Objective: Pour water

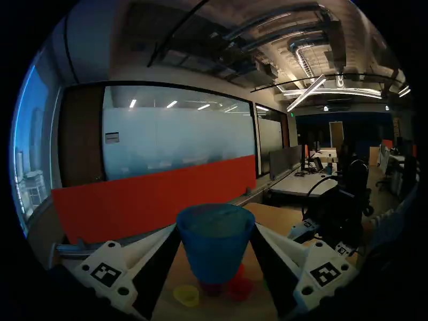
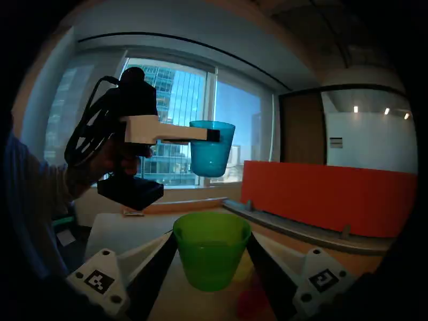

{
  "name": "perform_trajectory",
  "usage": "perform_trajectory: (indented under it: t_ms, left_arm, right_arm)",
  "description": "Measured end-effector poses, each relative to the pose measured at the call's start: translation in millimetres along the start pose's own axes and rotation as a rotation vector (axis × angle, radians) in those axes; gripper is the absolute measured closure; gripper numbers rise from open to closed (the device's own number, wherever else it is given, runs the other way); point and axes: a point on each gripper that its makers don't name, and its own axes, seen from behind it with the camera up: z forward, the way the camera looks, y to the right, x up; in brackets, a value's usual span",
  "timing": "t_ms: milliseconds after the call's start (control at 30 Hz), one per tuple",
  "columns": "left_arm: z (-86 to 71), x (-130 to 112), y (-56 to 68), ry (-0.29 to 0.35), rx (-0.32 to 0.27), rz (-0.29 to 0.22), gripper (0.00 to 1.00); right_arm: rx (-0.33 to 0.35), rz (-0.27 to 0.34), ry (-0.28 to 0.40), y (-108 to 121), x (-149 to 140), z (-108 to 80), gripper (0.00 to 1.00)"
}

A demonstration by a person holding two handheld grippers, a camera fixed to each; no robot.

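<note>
My left gripper (image 1: 215, 230) is shut on a blue cup (image 1: 215, 251), held upright above the table. Under it a yellow cup (image 1: 186, 295) and red cups (image 1: 239, 286) stand on the wooden tabletop (image 1: 270, 214). My right gripper (image 2: 212, 238) is shut on a green cup (image 2: 212, 259), also upright. In the right gripper view the left gripper (image 2: 211, 134) appears farther off and higher, gripped by a hand (image 2: 109, 158), with the blue cup (image 2: 211, 150) level in its fingers. Whether either cup holds water I cannot tell.
An orange-red partition (image 1: 155, 195) runs along the table's far edge, with a frosted glass wall (image 1: 176, 134) behind it. Large windows (image 2: 176, 123) lie beyond the table end. Desks and chairs (image 1: 321, 176) stand to the right. A blurred red shape (image 2: 251, 302) sits below the green cup.
</note>
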Motion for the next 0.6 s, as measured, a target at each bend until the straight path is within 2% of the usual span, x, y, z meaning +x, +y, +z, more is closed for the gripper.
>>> perform_trajectory:
  t_ms: [300,600]
  left_arm:
    - [-4.0,-16,-4.1,-0.027,0.007,0.009,0.13]
    - [-9.9,-44,-10.2,-0.057,0.016,-0.002,0.13]
  right_arm:
    - [0.003,-0.003,-0.034,1,-4,-3.8,0.1]
    - [-0.014,0.003,-0.066,12,-6,-15.0,0.1]
